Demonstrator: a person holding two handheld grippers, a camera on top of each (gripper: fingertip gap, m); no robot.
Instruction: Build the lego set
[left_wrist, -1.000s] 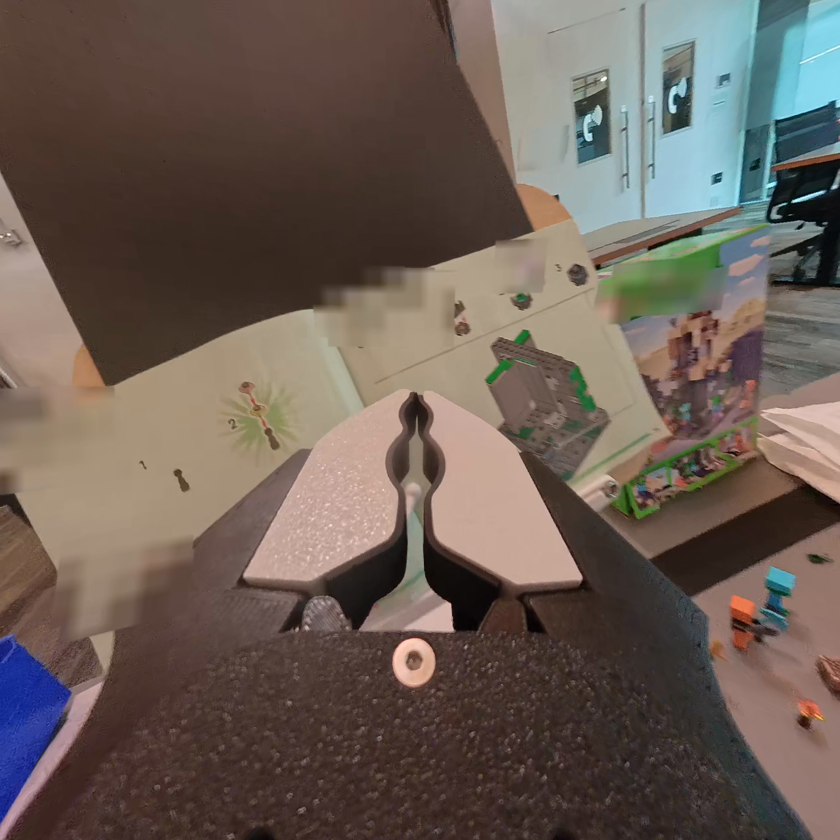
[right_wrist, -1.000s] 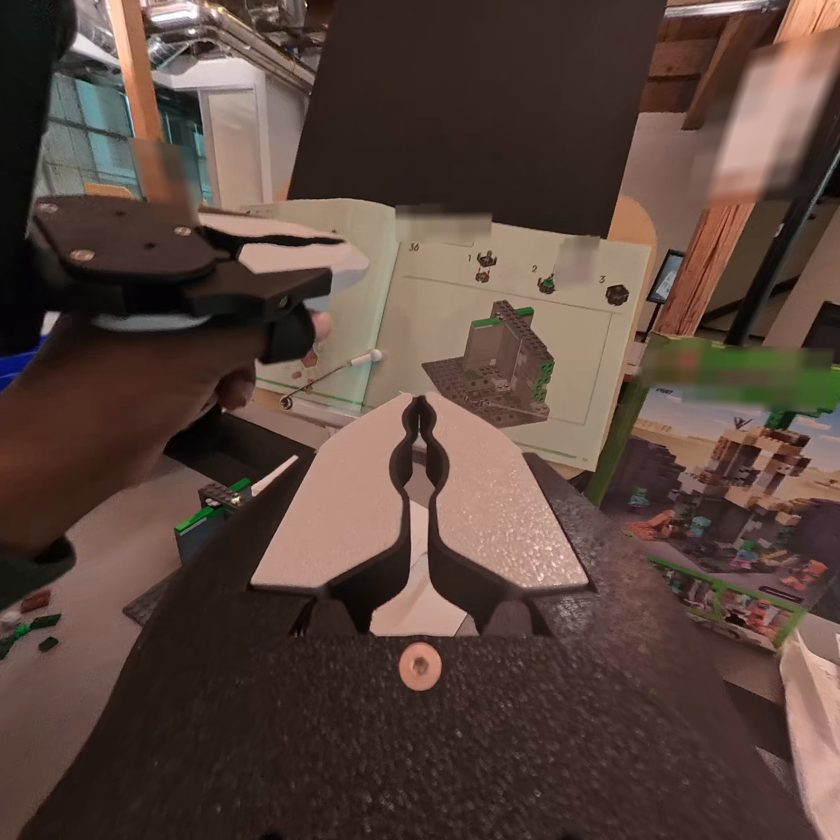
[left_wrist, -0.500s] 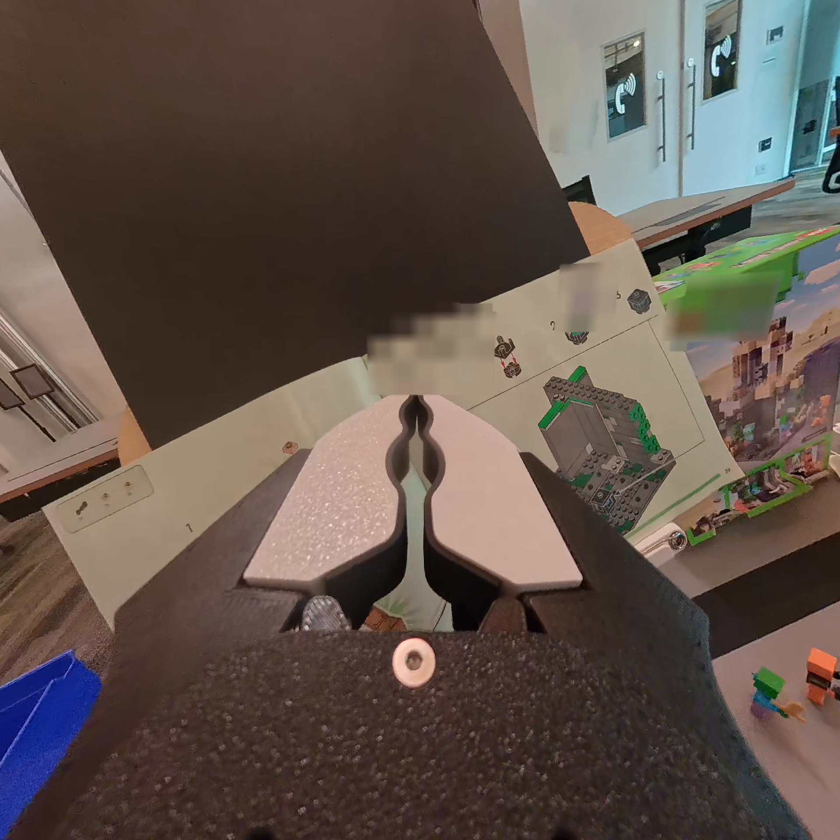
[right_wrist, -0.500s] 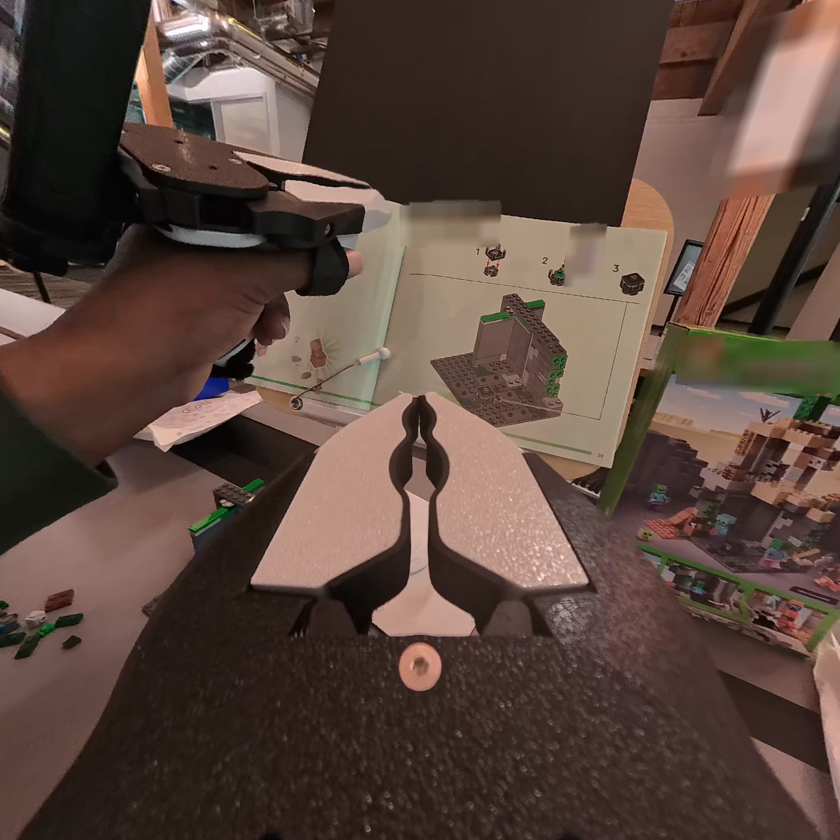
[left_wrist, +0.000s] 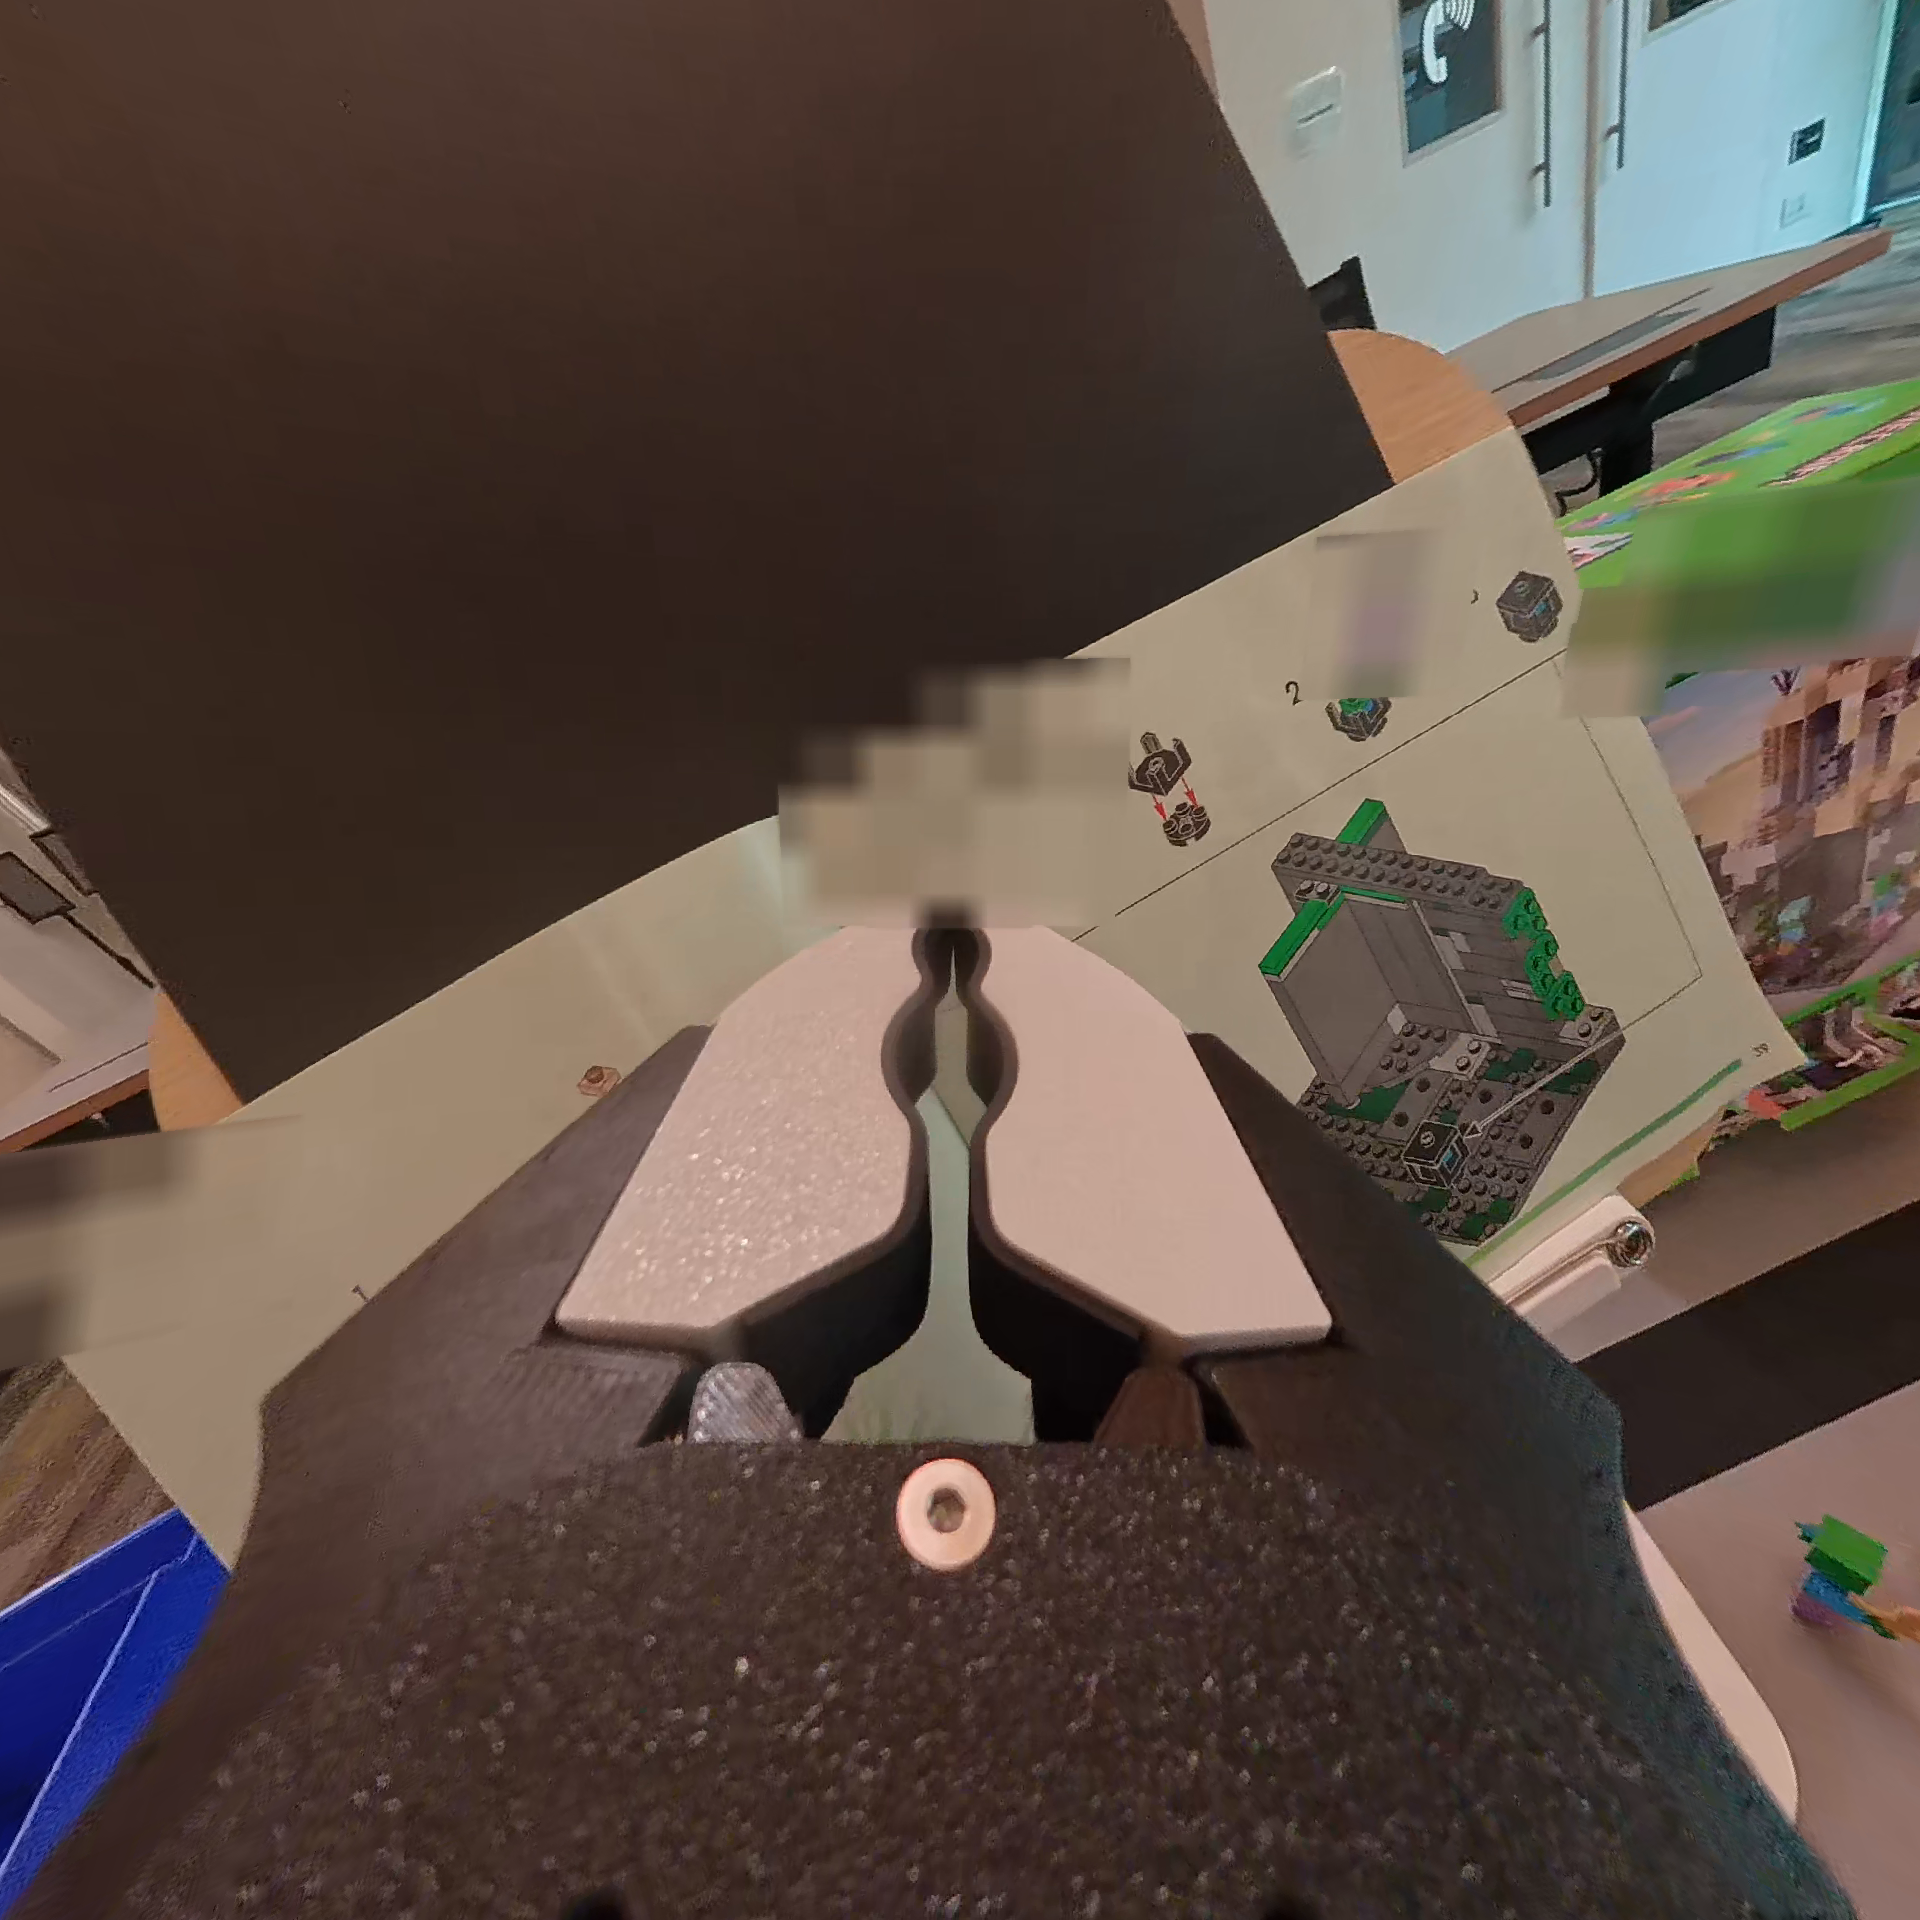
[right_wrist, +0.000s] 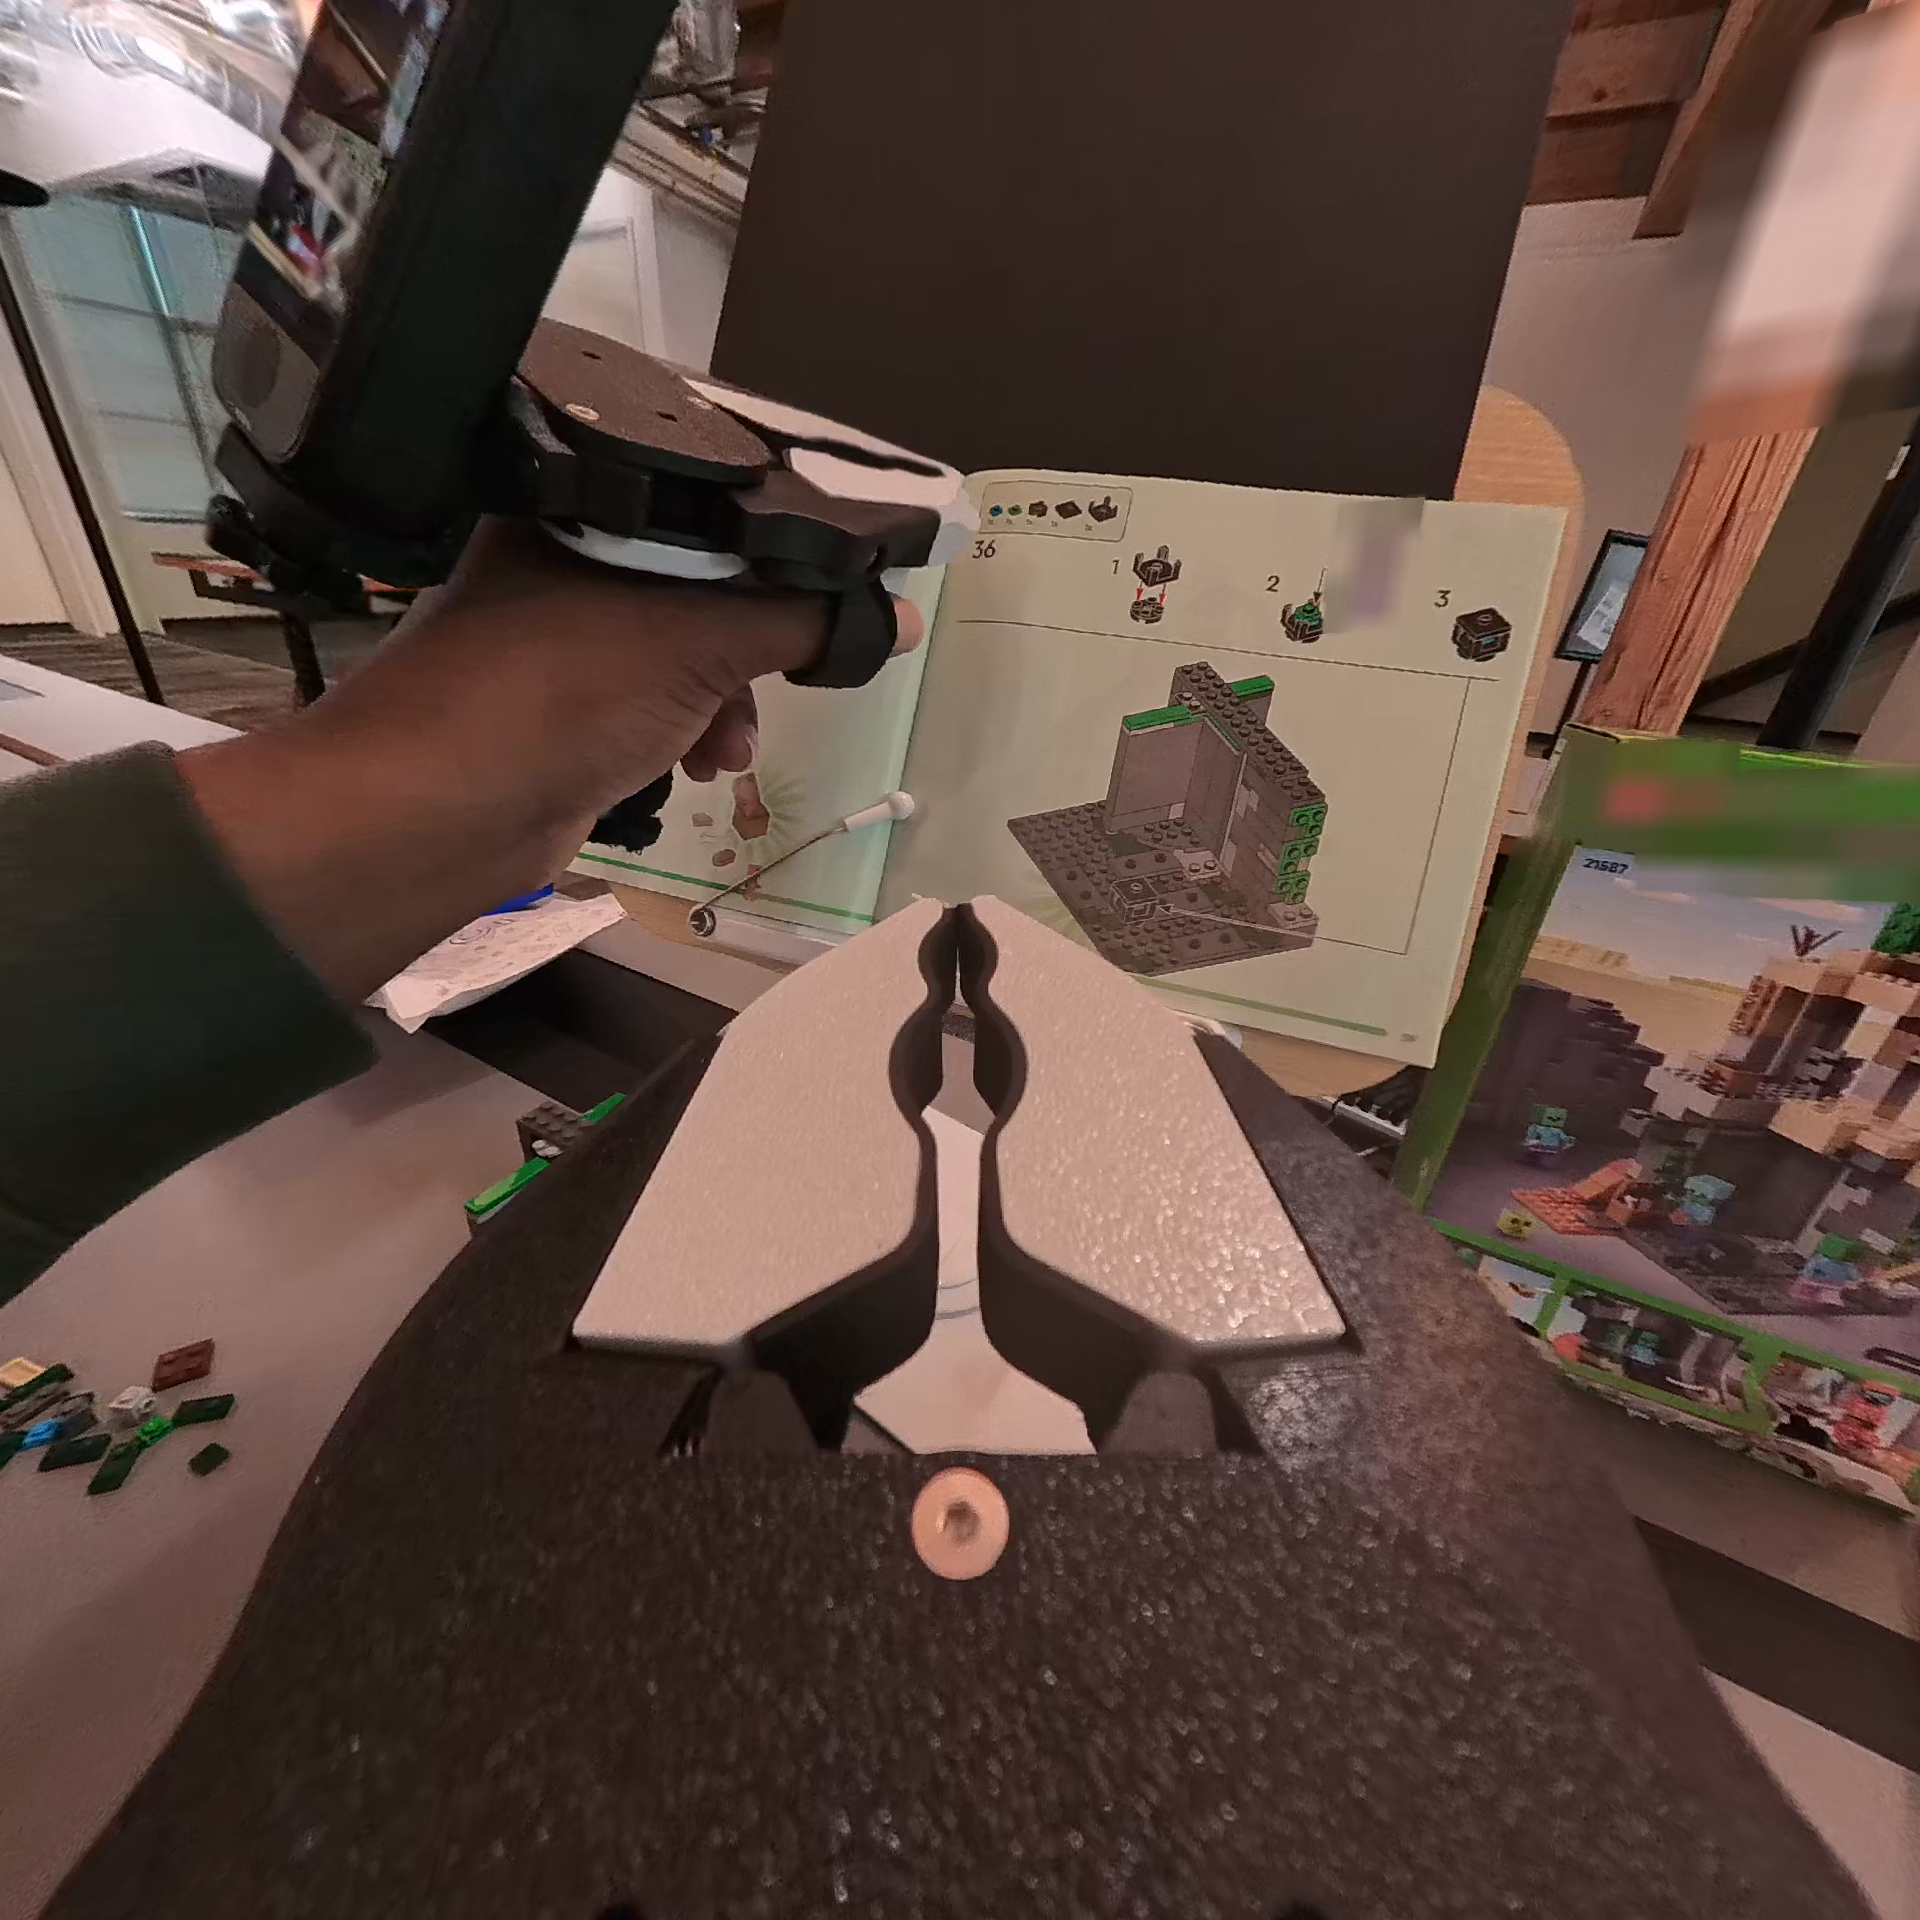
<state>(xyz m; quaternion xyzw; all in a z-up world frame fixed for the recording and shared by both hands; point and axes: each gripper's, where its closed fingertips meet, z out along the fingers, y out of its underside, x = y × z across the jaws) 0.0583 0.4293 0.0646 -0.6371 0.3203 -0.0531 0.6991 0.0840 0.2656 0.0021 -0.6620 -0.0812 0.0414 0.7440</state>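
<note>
Both grippers have their fingers pressed together on nothing: the right gripper (right_wrist: 954, 914) low over the table (right_wrist: 260, 1226), the left gripper (left_wrist: 948, 940) raised. Loose lego pieces (right_wrist: 104, 1413) lie nearby; beyond stand the open instruction booklet (right_wrist: 1195, 748) and the lego box (right_wrist: 1683, 1122).

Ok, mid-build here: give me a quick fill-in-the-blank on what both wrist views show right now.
1. The open pale-green instruction booklet stands propped against a dark ____ board.
2. Both the left gripper and right gripper have their jaws ____.
3. The colourful cardboard set box stands to the booklet's ____.
4. The small loose bricks lie on the grey ____.

Answers: brown; shut; right; table
</note>
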